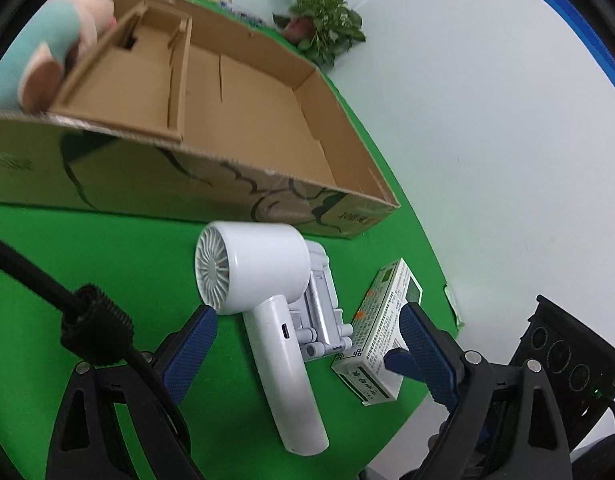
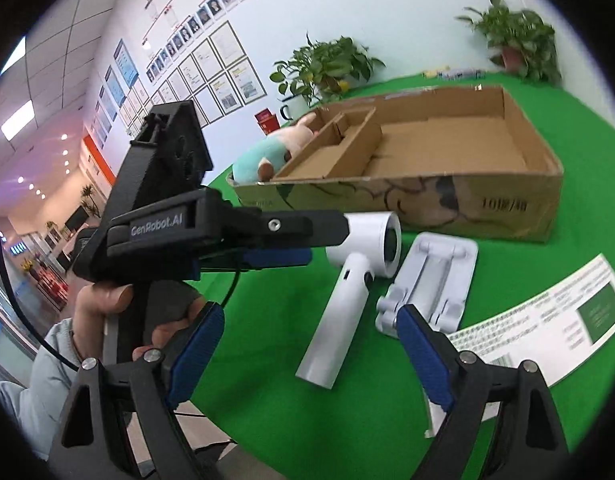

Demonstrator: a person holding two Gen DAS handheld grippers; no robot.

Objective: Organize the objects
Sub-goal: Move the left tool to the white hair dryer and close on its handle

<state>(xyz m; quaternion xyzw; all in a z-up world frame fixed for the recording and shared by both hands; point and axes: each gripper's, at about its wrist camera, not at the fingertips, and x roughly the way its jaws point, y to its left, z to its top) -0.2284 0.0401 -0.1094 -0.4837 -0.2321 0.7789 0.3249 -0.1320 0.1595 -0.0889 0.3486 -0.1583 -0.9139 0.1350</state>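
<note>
Three things wait in a row for the box; both my tongs gape, holding nothing.

The hair dryer, folding stand and medicine carton lie side by side on the green cloth, near the cardboard box, I judge so each lifts in easily; a plush toy already sits at its far left end. My left gripper straddles the dryer handle without touching; my right gripper hovers wide by the carton.
</note>
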